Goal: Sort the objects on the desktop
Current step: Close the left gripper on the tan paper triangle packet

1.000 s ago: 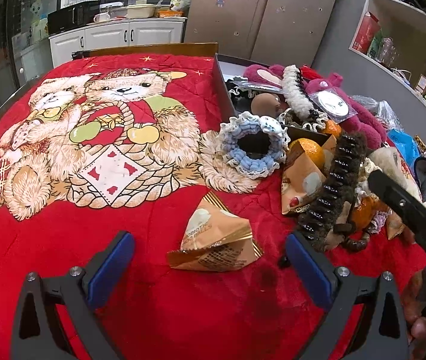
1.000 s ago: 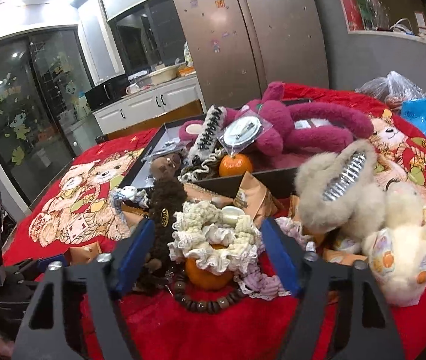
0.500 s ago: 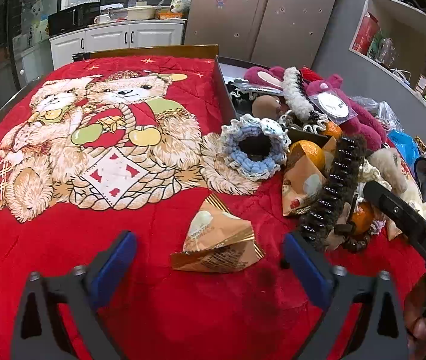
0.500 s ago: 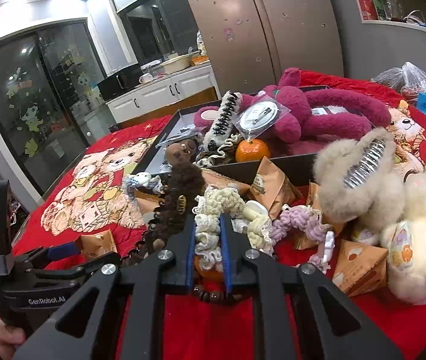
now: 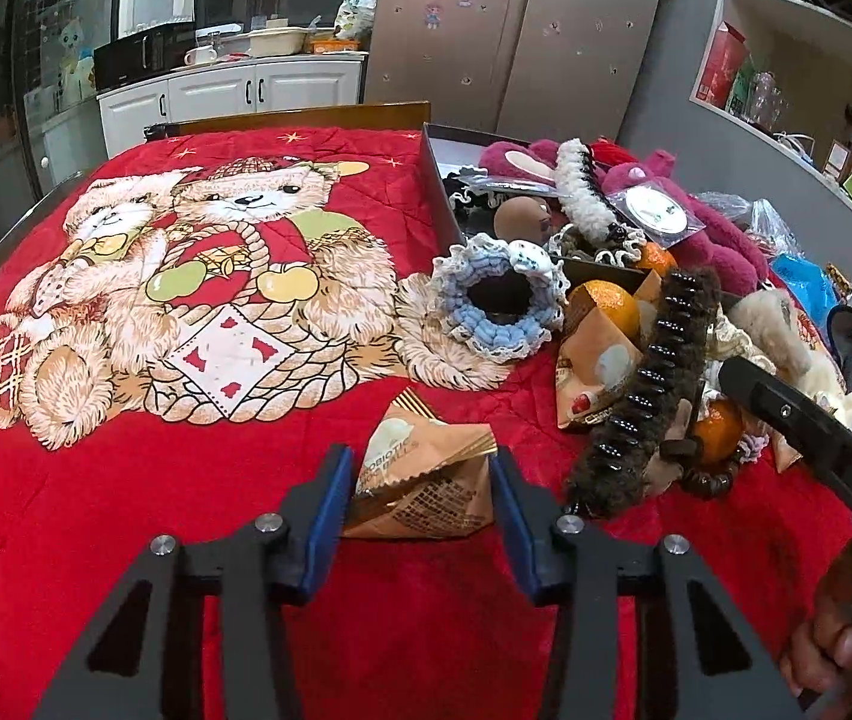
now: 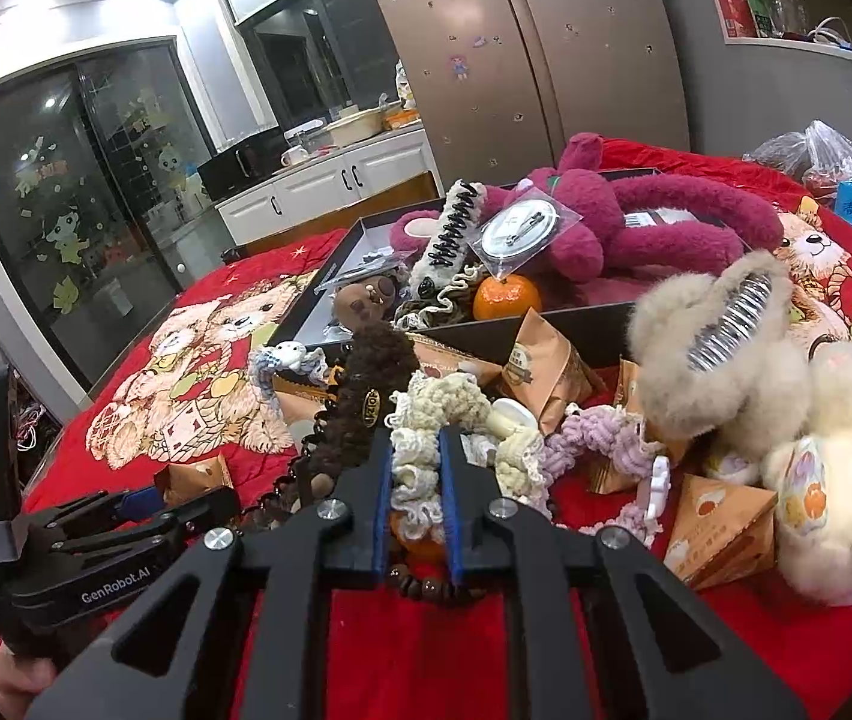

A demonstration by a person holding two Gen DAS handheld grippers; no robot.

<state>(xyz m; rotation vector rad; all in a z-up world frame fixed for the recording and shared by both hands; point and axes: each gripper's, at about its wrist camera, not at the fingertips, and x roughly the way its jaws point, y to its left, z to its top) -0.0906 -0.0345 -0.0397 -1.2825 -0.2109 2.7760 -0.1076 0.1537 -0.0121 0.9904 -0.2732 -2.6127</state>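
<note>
A tan triangular snack packet (image 5: 426,480) lies on the red bear-print blanket (image 5: 126,480). My left gripper (image 5: 419,455) is closing on it, and both blue pads touch its sides. That gripper also shows at the lower left of the right wrist view, as the left gripper (image 6: 153,495) with the packet (image 6: 195,474) at its tip. My right gripper (image 6: 416,437) is shut on a cream crochet scrunchie (image 6: 420,474), which rests on an orange in the heap. One black finger of the right gripper (image 5: 798,420) crosses the right side of the left wrist view.
A black box (image 6: 306,312) at the back holds a magenta plush (image 6: 636,222), a white hair claw and an orange. In front lie a brown hair claw (image 5: 648,384), a blue scrunchie (image 5: 498,306), a fluffy beige claw (image 6: 720,336), a purple scrunchie (image 6: 594,438) and more packets.
The left jaws have come in from wide apart to the sides of the snack packet. The right jaws shut on the cream scrunchie a second ago and have stayed shut. Neither hand has shifted.
</note>
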